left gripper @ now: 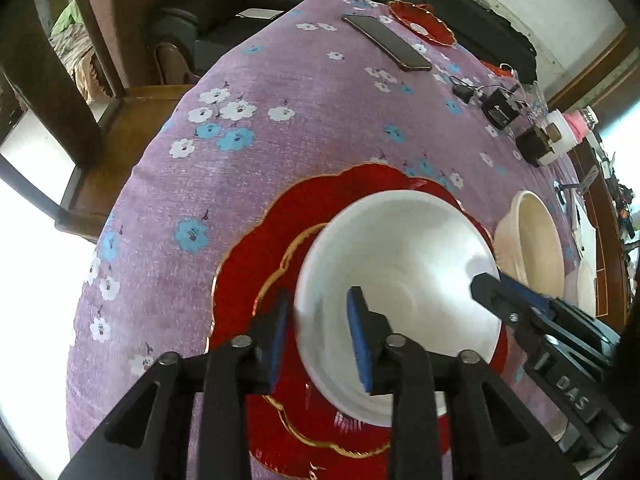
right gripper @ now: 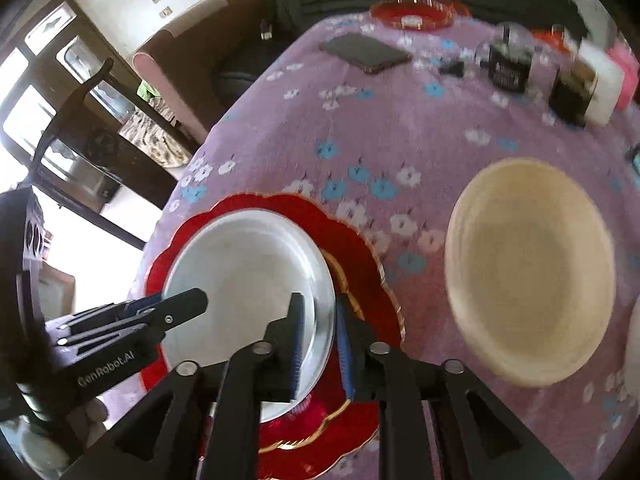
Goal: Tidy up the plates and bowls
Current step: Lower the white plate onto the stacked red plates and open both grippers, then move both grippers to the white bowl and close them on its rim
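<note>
**Two grippers at the white bowl's rim**

Nearest to us, the left gripper (left gripper: 322,334) straddled the near rim of the white bowl (left gripper: 400,264), one pad outside the wall, one inside, with gaps showing at both pads, so we read its fingers as apart and not yet biting. The right gripper (right gripper: 320,344) bracketed the opposite rim in the same way, narrowly parted; whether it pinched the rim we could not tell. The bowl sat on, or just above, the red scalloped plate (left gripper: 256,248), toward its right side. To do this well, we judged both claws should close squarely on the rim and move level together. Beside the plate stood a cream bowl (right gripper: 528,272); far off lay a phone (left gripper: 386,42) and a small red plate (left gripper: 422,22).
</note>
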The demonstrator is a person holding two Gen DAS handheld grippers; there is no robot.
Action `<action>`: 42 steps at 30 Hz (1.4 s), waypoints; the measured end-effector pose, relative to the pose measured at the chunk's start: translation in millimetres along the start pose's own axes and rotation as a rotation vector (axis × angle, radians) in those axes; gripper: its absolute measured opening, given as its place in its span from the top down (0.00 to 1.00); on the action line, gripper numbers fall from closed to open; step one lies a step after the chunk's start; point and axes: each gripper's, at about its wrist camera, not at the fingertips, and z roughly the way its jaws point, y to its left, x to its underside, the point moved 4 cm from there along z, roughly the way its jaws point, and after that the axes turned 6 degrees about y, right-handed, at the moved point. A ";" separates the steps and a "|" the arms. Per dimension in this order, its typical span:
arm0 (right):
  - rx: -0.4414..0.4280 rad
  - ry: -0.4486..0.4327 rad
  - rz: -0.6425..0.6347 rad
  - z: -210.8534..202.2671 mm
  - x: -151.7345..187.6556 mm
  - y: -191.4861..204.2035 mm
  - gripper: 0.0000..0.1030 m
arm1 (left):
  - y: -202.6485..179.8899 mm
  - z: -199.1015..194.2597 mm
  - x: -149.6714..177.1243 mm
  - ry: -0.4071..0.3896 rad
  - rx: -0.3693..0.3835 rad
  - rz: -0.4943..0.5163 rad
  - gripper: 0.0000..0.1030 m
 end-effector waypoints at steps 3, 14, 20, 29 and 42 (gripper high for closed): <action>-0.024 -0.036 0.000 -11.9 1.1 -1.6 0.75 | 1.8 -2.4 1.2 -0.025 0.004 -0.009 0.69; 0.154 -0.449 -0.027 -133.6 49.0 -76.2 0.39 | -28.4 -90.2 52.8 -0.442 -0.119 0.088 0.41; 0.219 -0.631 0.092 -163.7 58.6 -141.5 0.11 | -84.7 -126.0 92.4 -0.709 -0.250 0.191 0.07; 0.138 -0.729 0.252 -186.8 71.9 -245.6 0.11 | -147.6 -99.3 92.0 -0.641 -0.141 0.182 0.06; 0.098 -0.689 0.577 -205.4 107.5 -368.7 0.16 | -236.4 -53.9 87.7 -0.546 0.012 0.344 0.06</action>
